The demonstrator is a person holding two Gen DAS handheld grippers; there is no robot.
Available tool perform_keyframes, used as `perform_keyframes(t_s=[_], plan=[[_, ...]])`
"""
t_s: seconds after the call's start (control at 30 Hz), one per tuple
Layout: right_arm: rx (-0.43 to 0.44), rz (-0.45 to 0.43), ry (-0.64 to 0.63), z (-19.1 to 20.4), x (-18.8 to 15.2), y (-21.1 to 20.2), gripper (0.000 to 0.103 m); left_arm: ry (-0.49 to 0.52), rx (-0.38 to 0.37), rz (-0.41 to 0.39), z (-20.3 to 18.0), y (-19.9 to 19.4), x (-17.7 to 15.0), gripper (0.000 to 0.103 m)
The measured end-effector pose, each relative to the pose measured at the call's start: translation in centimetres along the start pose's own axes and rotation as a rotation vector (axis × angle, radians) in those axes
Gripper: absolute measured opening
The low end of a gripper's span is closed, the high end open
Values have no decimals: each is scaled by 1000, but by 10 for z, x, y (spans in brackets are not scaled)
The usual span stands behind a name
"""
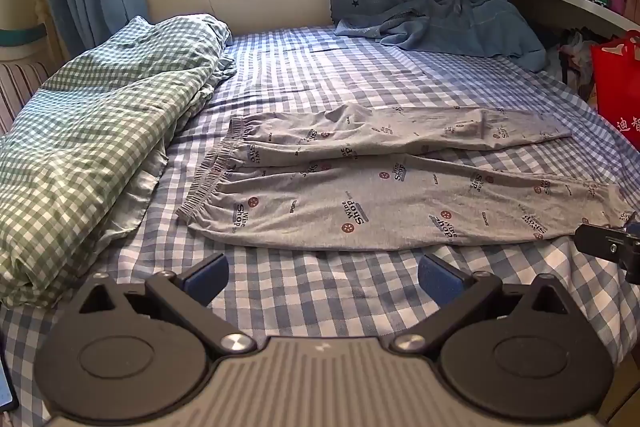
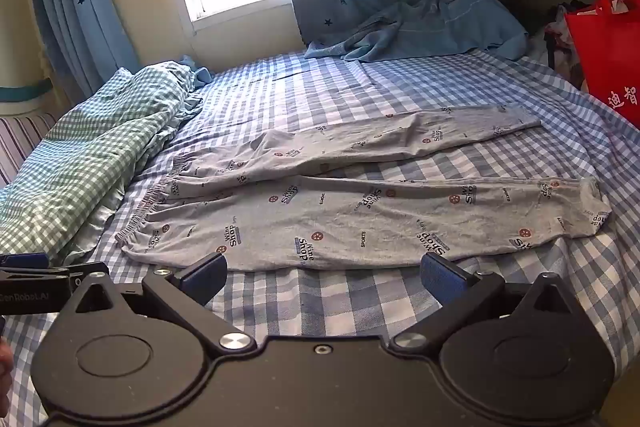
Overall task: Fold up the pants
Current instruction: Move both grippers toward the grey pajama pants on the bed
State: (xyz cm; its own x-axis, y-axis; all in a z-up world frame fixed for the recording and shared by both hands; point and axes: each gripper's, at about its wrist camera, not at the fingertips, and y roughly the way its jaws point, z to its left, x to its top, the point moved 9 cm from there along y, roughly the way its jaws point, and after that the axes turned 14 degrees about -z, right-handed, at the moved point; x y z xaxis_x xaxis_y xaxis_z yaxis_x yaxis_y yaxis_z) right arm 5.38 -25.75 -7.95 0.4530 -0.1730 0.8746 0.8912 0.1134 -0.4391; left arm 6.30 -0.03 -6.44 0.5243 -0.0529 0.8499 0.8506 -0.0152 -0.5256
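Both grippers I operate hang above the near edge of the bed [image 1: 320, 307], fingers spread wide, holding nothing. Left gripper [image 1: 323, 277]: short of the pants [image 1: 400, 203]. Right gripper [image 2: 324, 277]: same. Pants lie flat across the bed, waistband [image 2: 140, 215] left beside the quilt [image 1: 92, 115], legs right.
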Motion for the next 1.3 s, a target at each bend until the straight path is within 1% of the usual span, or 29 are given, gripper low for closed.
perform_keyframes(t_s=[0.4,1.3], plan=[[-4,11,1,0,-3,0,102,-1,-8,0,4,2,1,103],[-5,11,-1,2,-2,1,102,-1,-8,2,-5,3,-1,103]])
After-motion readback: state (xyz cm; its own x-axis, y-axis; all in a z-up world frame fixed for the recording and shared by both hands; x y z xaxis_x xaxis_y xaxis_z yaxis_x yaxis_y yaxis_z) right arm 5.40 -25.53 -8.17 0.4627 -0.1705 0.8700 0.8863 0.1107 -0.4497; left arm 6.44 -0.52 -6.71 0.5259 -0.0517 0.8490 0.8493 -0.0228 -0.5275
